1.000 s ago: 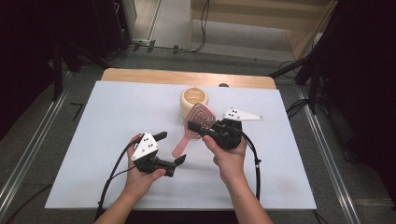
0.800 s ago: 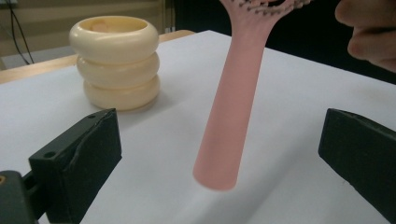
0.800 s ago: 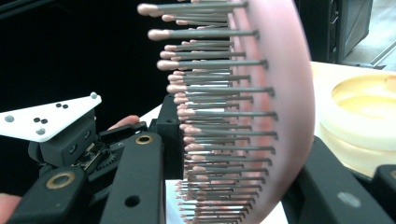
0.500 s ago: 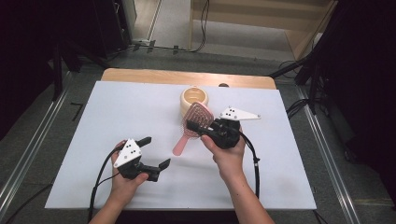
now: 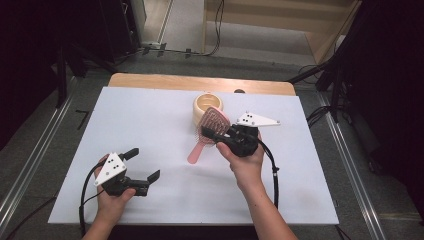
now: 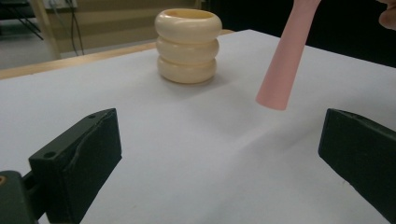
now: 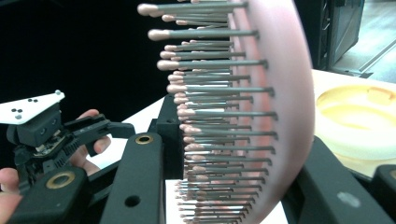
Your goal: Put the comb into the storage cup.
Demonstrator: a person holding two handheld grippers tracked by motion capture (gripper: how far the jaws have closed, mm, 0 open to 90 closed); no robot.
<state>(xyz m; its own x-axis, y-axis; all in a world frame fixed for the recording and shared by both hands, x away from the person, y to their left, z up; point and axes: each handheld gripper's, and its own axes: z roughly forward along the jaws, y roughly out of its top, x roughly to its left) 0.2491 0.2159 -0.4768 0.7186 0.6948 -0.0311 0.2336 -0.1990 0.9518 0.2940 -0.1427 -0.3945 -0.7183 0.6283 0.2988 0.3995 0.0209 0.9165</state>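
A pink hairbrush [image 5: 207, 131] hangs above the white table, its head clamped by my right gripper [image 5: 220, 135], which is shut on it. Its bristles [image 7: 219, 116] stand close before the right gripper's camera, and its handle [image 6: 287, 56] slants down toward the table in the left gripper view. A cream ribbed cup [image 5: 207, 106] stands just beyond the brush; the same cup [image 6: 188, 44] [image 7: 357, 121] shows in both gripper views. My left gripper [image 5: 142, 165] is open near the table's front left, with nothing between its jaws, and appears as the far gripper [image 7: 100, 128] in the right gripper view.
The white table top [image 5: 150, 120] lies on a wooden board [image 5: 150, 80] whose far edge shows. Metal rails run along the floor at both sides, and cables trail behind the table.
My left gripper has drawn back from the brush handle toward the front left, open. The right gripper has kept the brush lifted, moving slightly.
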